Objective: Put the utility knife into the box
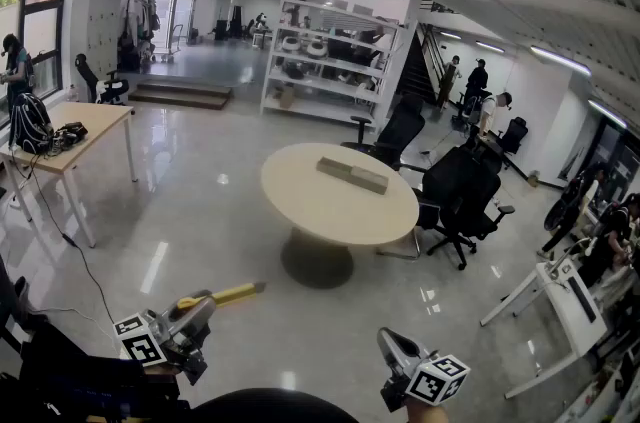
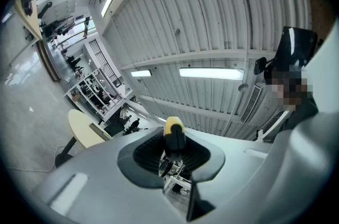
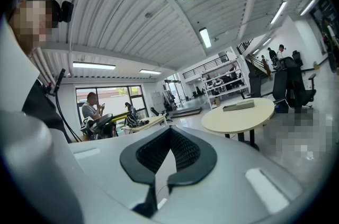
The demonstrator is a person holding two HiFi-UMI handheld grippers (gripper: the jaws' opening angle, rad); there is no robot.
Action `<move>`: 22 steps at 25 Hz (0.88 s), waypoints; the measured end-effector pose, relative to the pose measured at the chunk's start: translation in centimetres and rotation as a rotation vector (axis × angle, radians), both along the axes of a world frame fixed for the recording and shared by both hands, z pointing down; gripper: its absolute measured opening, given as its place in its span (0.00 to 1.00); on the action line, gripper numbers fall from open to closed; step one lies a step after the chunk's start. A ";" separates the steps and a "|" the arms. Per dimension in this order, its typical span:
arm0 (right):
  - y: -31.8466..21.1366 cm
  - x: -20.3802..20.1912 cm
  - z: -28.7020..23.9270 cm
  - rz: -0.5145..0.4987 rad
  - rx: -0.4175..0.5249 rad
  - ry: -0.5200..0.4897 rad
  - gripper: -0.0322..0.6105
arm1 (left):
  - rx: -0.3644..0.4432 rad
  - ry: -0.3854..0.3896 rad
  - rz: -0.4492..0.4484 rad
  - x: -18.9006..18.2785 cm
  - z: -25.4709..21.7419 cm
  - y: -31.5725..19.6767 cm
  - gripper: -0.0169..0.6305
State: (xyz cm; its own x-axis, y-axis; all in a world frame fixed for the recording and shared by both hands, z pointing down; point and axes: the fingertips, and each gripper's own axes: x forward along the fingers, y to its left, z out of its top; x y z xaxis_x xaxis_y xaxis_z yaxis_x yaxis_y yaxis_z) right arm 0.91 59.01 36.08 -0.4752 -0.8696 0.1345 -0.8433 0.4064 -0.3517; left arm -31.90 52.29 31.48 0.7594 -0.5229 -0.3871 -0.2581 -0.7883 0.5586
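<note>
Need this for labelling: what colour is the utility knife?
Yellow utility knife, clearest in the head view.

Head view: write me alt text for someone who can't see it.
The left gripper holds a yellow utility knife that points toward a round table across a glossy floor; a flat box lies on the table. The right gripper sits low at the right, shut and empty.

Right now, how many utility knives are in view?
1. The yellow utility knife is clamped in the left tool, low left in the head view. The distant shelves are too small to rule out more.
</note>
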 end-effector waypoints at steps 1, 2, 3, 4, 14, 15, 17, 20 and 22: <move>-0.1 0.0 -0.1 0.000 -0.001 -0.010 0.07 | -0.001 0.000 0.000 -0.1 0.1 0.0 0.13; -0.1 0.0 -0.1 0.001 -0.002 -0.017 0.07 | -0.001 0.000 0.000 -0.1 0.1 -0.1 0.13; -0.1 0.0 -0.1 0.002 -0.003 -0.021 0.07 | -0.001 0.000 0.000 -0.2 0.2 -0.1 0.13; -0.2 0.0 -0.1 0.002 -0.004 -0.022 0.07 | -0.002 0.000 0.001 -0.2 0.2 -0.1 0.13; -0.3 -0.1 -0.2 -0.007 -0.010 -0.027 0.07 | -0.006 0.021 -0.002 -0.3 0.3 -0.3 0.13; -0.4 -0.1 -0.2 -0.008 -0.010 -0.030 0.07 | -0.006 0.024 -0.003 -0.4 0.3 -0.4 0.13; -0.7 -0.1 -0.2 -0.008 -0.015 -0.030 0.07 | -0.009 0.029 -0.006 -0.5 0.4 -0.7 0.13; -1.6 -0.4 -0.1 -0.012 -0.025 -0.023 0.07 | -0.012 0.038 -0.009 -0.8 0.8 -1.4 0.13; -2.1 -0.7 -0.2 -0.016 -0.025 -0.021 0.07 | -0.016 0.043 -0.012 -1.1 1.0 -1.8 0.13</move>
State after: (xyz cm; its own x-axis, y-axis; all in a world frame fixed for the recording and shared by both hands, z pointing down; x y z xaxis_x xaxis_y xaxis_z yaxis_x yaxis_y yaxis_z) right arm 0.22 56.91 35.92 -0.4918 -0.8584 0.1460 -0.8292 0.4105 -0.3793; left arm -33.02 50.44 32.52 0.7359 -0.5383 -0.4107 -0.2426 -0.7760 0.5822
